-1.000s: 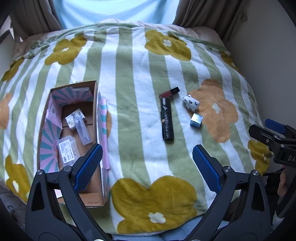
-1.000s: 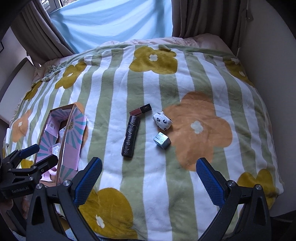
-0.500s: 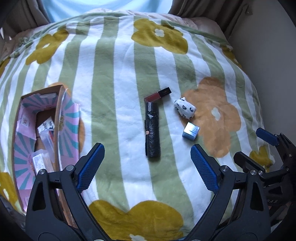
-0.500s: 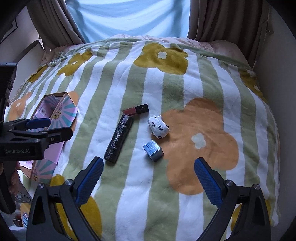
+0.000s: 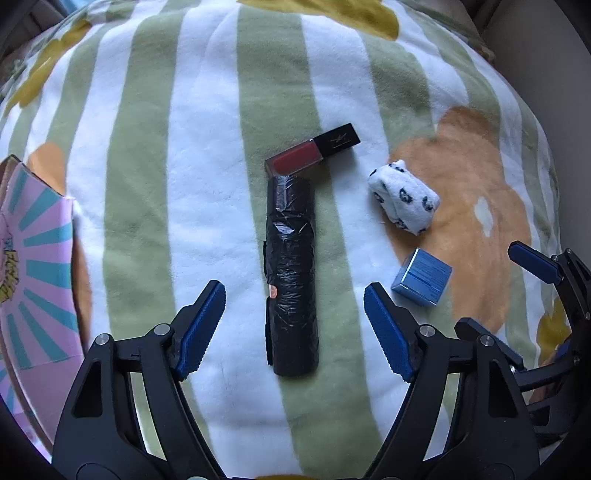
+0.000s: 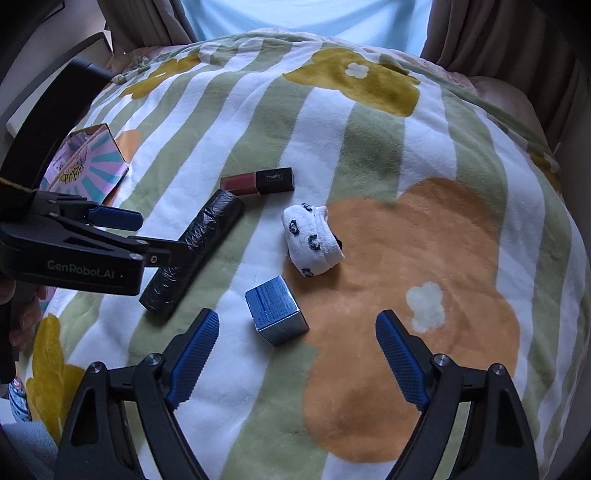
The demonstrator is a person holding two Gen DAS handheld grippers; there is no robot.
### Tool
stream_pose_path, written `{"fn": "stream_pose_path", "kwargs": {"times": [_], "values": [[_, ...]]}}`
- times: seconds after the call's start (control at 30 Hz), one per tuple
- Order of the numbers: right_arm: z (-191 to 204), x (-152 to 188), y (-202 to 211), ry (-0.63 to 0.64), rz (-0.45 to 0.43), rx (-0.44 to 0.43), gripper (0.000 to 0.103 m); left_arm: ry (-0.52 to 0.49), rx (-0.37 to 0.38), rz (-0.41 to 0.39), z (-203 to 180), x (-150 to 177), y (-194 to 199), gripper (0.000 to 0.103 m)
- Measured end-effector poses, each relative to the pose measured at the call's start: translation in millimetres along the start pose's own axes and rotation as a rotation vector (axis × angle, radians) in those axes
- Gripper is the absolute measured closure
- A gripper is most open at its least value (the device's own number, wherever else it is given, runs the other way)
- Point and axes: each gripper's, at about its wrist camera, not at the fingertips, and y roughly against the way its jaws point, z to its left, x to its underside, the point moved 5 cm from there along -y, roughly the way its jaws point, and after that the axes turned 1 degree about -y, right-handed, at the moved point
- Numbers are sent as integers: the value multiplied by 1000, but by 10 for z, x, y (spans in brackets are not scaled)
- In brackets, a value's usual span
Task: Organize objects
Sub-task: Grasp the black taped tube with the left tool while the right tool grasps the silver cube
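Note:
A black roll of bags [image 5: 291, 273] lies on the striped flowered blanket [image 5: 192, 155]; it also shows in the right wrist view [image 6: 195, 251]. My left gripper [image 5: 294, 325] is open, its pads on either side of the roll's near end, a little above it. A red and black lip-gloss tube [image 5: 314, 153] lies beyond the roll. A white rolled sock with dark spots [image 6: 312, 240] and a small blue box [image 6: 277, 310] lie to the right. My right gripper [image 6: 297, 350] is open and empty, just short of the blue box.
A cardboard box with a pink and teal striped flap [image 5: 29, 280] stands at the left edge of the blanket. Curtains and a window are at the far end of the bed [image 6: 295, 18]. A wall runs along the right side.
Both grippers have moved forward and down toward the objects. The left one now straddles the black roll; the right one has closed in on the blue box.

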Motion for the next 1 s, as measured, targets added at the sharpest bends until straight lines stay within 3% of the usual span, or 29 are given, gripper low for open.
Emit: {"fn": "stream_pose_path", "kwargs": {"times": [0.1, 0.4, 0.57, 0.63, 0.7, 0.77, 1.0], "values": [[38, 23, -203, 40, 29, -26, 29, 10, 1, 23, 5, -37, -173, 31], [112, 14, -517, 81, 68, -82, 37, 30, 23, 74, 39, -98, -483, 42], [111, 27, -619, 94, 103, -109, 57, 59, 61, 95, 71, -113, -538, 43], [105, 26, -629, 96, 110, -110, 65, 62, 42, 98, 98, -109, -537, 54], [95, 20, -618, 96, 108, -110, 65, 53, 29, 102, 117, -102, -530, 68], [88, 19, -610, 95, 109, -108, 65, 53, 49, 95, 115, -102, -504, 74], [75, 5, -584, 86, 111, -107, 66, 37, 45, 79, 82, -79, -459, 74]]}}
